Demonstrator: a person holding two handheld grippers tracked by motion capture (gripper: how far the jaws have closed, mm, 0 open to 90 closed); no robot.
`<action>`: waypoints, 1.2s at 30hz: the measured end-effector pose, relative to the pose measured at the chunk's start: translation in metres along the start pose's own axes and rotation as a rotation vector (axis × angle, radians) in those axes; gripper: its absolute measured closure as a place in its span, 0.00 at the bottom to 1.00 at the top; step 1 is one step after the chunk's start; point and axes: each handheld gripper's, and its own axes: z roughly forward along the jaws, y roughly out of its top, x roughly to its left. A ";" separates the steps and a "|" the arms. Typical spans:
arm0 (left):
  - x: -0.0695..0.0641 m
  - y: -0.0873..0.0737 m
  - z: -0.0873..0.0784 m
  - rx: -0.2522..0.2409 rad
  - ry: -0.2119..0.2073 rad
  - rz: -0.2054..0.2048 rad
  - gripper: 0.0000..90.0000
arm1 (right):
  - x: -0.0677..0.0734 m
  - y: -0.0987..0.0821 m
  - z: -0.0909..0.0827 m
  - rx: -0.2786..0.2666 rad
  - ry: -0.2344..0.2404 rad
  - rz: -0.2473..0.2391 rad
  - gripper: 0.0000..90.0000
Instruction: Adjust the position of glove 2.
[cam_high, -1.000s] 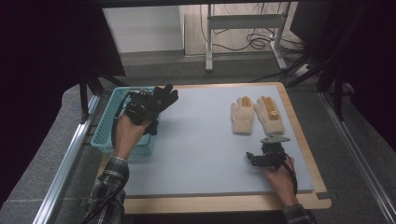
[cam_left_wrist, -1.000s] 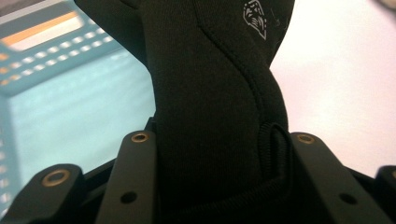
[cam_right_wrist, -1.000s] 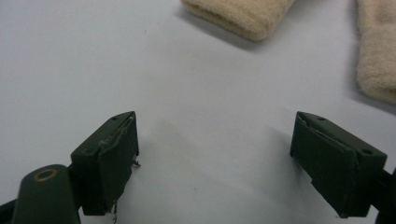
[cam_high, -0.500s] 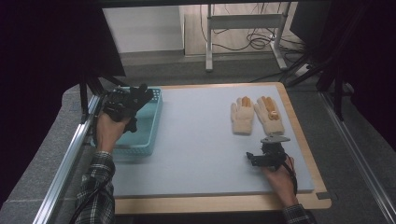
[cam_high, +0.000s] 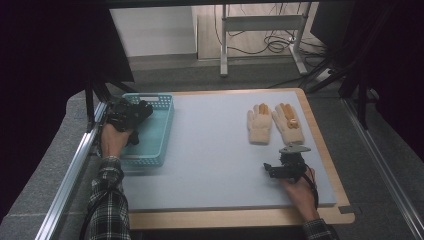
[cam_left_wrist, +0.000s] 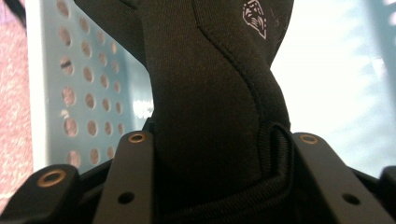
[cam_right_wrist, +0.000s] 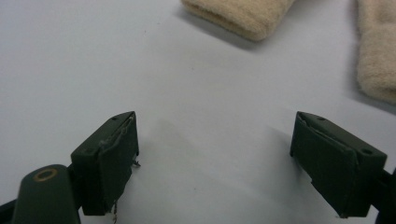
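Observation:
A black glove (cam_left_wrist: 210, 93) is pinched at its cuff between the jaws of my left gripper (cam_left_wrist: 215, 186), which is shut on it. In the high view that gripper (cam_high: 129, 116) and the black glove (cam_high: 139, 110) hang low over the left part of a teal perforated basket (cam_high: 156, 145); the basket wall (cam_left_wrist: 79, 84) shows just behind the glove. Two beige gloves (cam_high: 260, 125) (cam_high: 289, 122) lie flat side by side on the grey mat at the right. Just in front of them my right gripper (cam_high: 270, 170) (cam_right_wrist: 215, 158) rests open on the mat, nothing between its jaws.
The grey mat (cam_high: 210, 150) lies on a wooden table with a metal rail (cam_high: 75, 165) along its left side. The cuffs of the beige gloves (cam_right_wrist: 243, 14) (cam_right_wrist: 378, 56) lie just ahead of the right jaws. A desk frame and cables stand on the floor beyond.
My left gripper has carried the black glove leftward and down, from above the basket's right edge to its left part. The right gripper has stayed put.

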 end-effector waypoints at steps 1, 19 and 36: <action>0.002 -0.001 0.004 0.014 0.004 -0.001 0.66 | 0.000 0.000 0.000 0.000 0.000 0.000 0.17; -0.004 0.002 0.023 0.111 0.071 0.083 0.29 | 0.000 0.000 0.000 0.000 0.000 0.000 0.17; -0.017 0.004 -0.023 -0.091 -0.168 0.070 0.12 | 0.000 0.000 0.000 0.000 -0.001 -0.001 0.17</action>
